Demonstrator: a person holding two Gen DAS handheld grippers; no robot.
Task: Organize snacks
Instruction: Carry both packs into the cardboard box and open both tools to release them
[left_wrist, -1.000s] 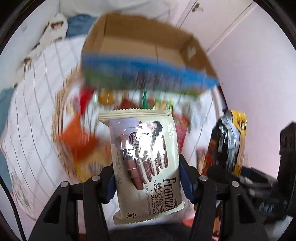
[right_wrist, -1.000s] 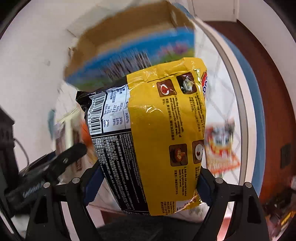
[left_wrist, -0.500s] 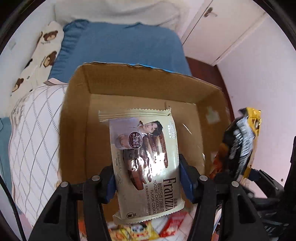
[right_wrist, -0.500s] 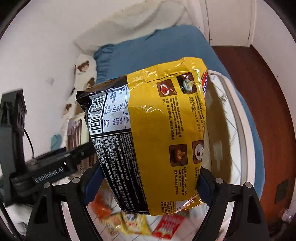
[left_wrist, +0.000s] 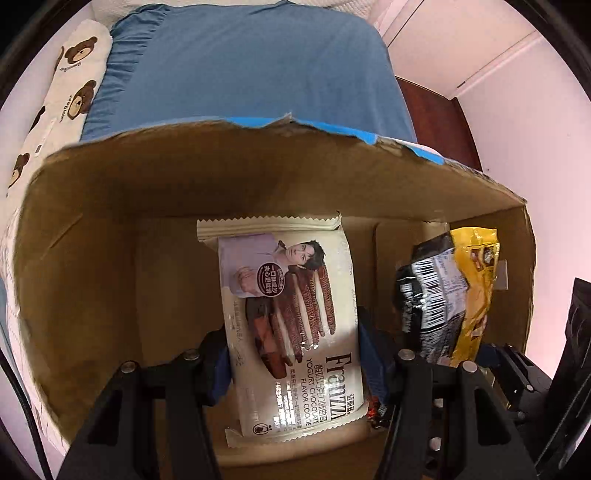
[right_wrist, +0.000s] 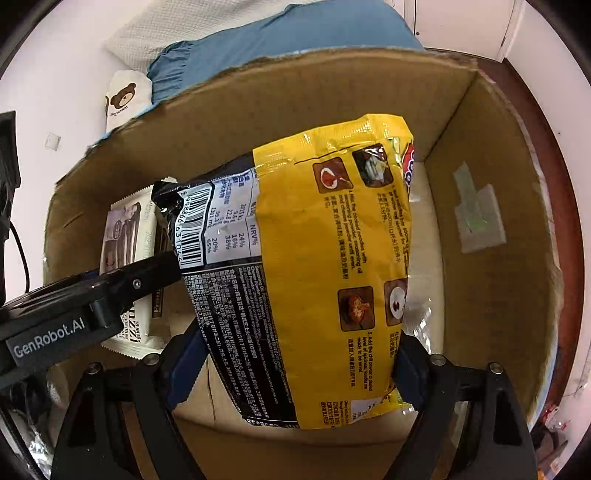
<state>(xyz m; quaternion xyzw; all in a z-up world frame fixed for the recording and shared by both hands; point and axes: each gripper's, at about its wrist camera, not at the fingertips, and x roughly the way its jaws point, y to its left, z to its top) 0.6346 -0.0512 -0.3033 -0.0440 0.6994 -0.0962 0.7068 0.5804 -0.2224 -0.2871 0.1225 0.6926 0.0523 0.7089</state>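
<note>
- Left wrist view: your left gripper (left_wrist: 293, 354) clamps the cream Franzzi cookie packet (left_wrist: 291, 325) between its blue pads; the packet stands upright inside the cardboard box (left_wrist: 92, 229), above the box floor.
- Right wrist view: your right gripper (right_wrist: 295, 365) is closed on the yellow-and-black noodle packet (right_wrist: 314, 266), barcode side toward the camera, held inside the same box.
- Both packets sit side by side in the box, noodle packet (left_wrist: 448, 291) to the right of the cookie packet (right_wrist: 129, 236); whether either touches the floor cannot be told.
- Beyond the box's far wall lie a blue sheet (left_wrist: 251, 62) and a bear-print pillow (left_wrist: 70, 77).
</note>
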